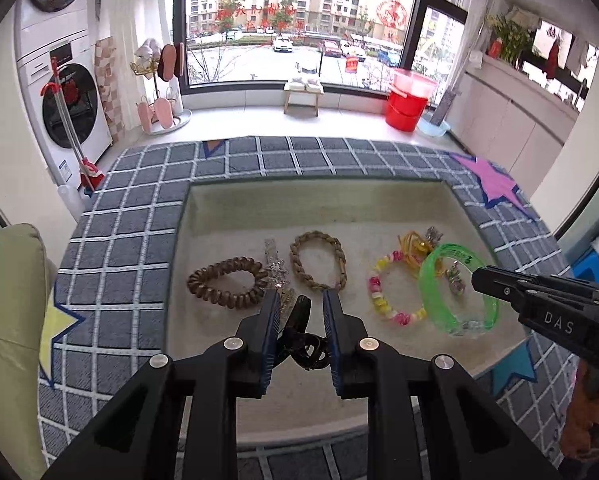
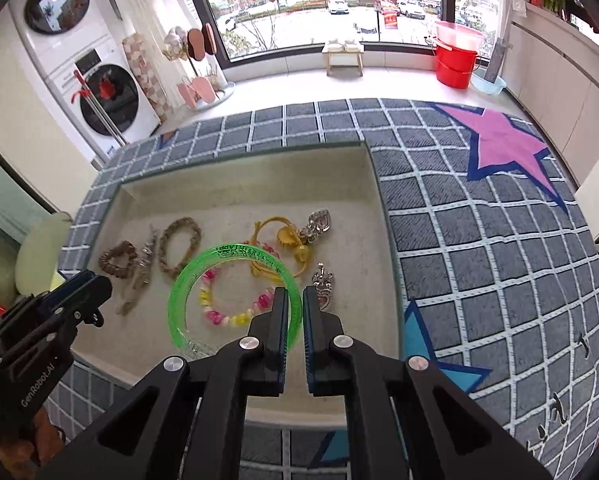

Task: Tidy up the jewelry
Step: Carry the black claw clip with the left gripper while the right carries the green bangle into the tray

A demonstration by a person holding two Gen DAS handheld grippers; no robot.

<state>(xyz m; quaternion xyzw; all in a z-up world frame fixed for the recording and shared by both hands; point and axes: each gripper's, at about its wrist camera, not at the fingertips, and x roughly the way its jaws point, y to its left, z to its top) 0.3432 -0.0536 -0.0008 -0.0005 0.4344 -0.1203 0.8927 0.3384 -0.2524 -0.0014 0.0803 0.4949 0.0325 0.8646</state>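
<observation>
Right wrist view: the right gripper is clamped on the rim of the green bangle, which tilts up over the beige tray. It looks like a pick-and-move step; next comes carrying the bangle clear without snagging the pink-and-yellow bead bracelet beneath. The left gripper has its jaws parted around a black hair claw, though whether they're pinching it I cannot tell. Also in the tray: a brown coil hair tie, a braided band, yellow elastic bands and silver charms.
</observation>
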